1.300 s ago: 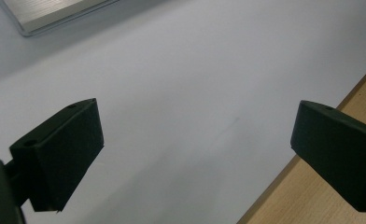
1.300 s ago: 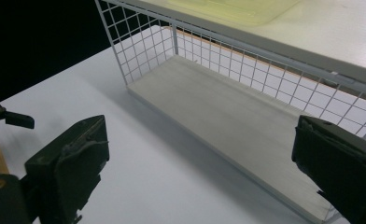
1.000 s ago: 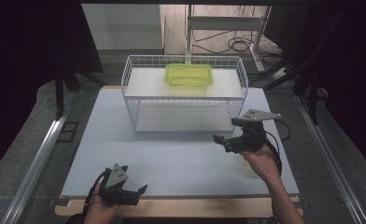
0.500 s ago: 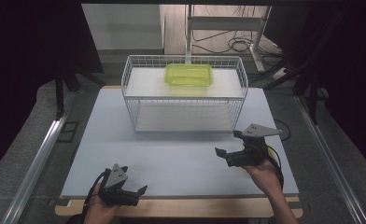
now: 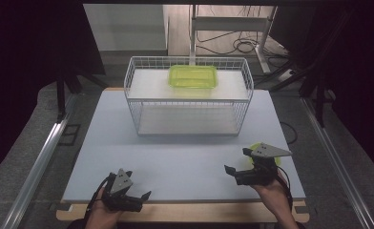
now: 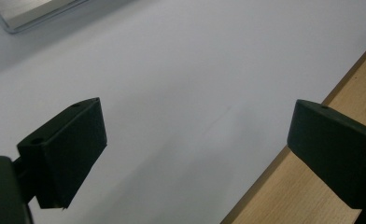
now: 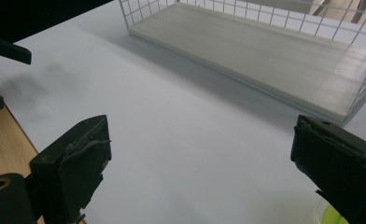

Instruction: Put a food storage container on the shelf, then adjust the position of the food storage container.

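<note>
A white wire rack [image 5: 189, 98] with two shelves stands at the back middle of the table. On its top shelf rests a yellow-green lidded container [image 5: 192, 76]. My left gripper [image 5: 137, 185] is open near the front left edge, with nothing between its jaws [image 6: 195, 144]. My right gripper [image 5: 237, 161] is open at the front right, over bare mat [image 7: 200, 158], pointing toward the rack's lower shelf [image 7: 265, 51]. A small yellow-green round object [image 7: 329, 215] lies on the mat just under the right gripper; most of it is hidden.
A pale blue-grey mat [image 5: 175, 152] covers the table, and a wooden strip [image 5: 185, 211] runs along its near edge. Metal rails [image 5: 42, 157] flank both sides. Cables and a stand [image 5: 233, 28] lie on the floor behind the rack. The left gripper [image 7: 8, 51] shows far off in the right gripper view.
My right gripper has drawn back from the rack toward the near right edge of the table, still open. The left gripper has stayed put.
</note>
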Motion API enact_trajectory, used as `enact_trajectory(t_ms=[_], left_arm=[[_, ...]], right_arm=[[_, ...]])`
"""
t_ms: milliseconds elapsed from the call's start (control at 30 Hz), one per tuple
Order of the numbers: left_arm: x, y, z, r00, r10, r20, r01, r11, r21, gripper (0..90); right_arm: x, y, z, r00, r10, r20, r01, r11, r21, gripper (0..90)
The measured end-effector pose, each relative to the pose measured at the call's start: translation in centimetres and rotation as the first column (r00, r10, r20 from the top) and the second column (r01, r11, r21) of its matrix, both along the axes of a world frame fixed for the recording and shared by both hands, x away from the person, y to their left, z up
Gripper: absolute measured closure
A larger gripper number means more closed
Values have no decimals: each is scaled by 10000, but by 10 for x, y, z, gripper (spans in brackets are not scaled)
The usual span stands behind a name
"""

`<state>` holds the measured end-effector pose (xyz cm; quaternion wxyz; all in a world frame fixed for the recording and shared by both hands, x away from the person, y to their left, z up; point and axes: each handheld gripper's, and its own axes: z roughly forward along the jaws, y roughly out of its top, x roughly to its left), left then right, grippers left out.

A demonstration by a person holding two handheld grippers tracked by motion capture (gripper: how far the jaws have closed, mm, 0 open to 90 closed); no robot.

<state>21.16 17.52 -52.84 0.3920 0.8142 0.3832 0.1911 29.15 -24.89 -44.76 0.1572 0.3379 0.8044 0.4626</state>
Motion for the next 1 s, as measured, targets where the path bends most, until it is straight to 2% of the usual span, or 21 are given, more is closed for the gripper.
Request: enact_trajectory(t_ms=[167, 367, 600, 733, 767, 833, 900, 967, 1000], left_arm=[[-1, 1, 0, 9994, -17, 335, 18, 10000, -36, 46], [-2, 0, 0, 9970, -159, 756, 151, 9998, 114, 43], [-2, 2, 1, 9962, -131, 866, 136, 9999, -41, 40], [-2, 1, 1, 9963, -163, 849, 167, 9999, -41, 40], [-2, 1, 0, 9962, -173, 851, 174, 9998, -5, 40], [-2, 0, 0, 9964, -232, 813, 231, 9997, 22, 40], [-2, 0, 0, 9964, -225, 818, 226, 9997, -3, 38], [-2, 1, 0, 9965, -200, 815, 205, 9998, -58, 38], [-2, 1, 0, 9964, -187, 823, 192, 9998, -54, 38]], right_arm=[[-7, -1, -14, 10000, -20, -30, 19, 9999, -159, 53], [-16, 0, -30, 9992, 285, -267, -295, 9989, -353, 54], [-16, 5, -43, 9980, 412, -472, -450, 9955, -830, 54], [-15, 5, -43, 9987, 141, -483, -183, 9959, -887, 45], [-15, 4, -40, 9986, 48, -527, -88, 9970, -767, 18], [-14, 3, -36, 9988, 75, -490, -105, 9981, -613, 11], [-13, 0, -32, 9990, -125, -422, 103, 9986, -522, 13], [-12, -1, -29, 9988, -209, -445, 188, 9987, -472, 34], [-10, -7, -23, 9983, -448, -364, 431, 9980, -465, 86]])
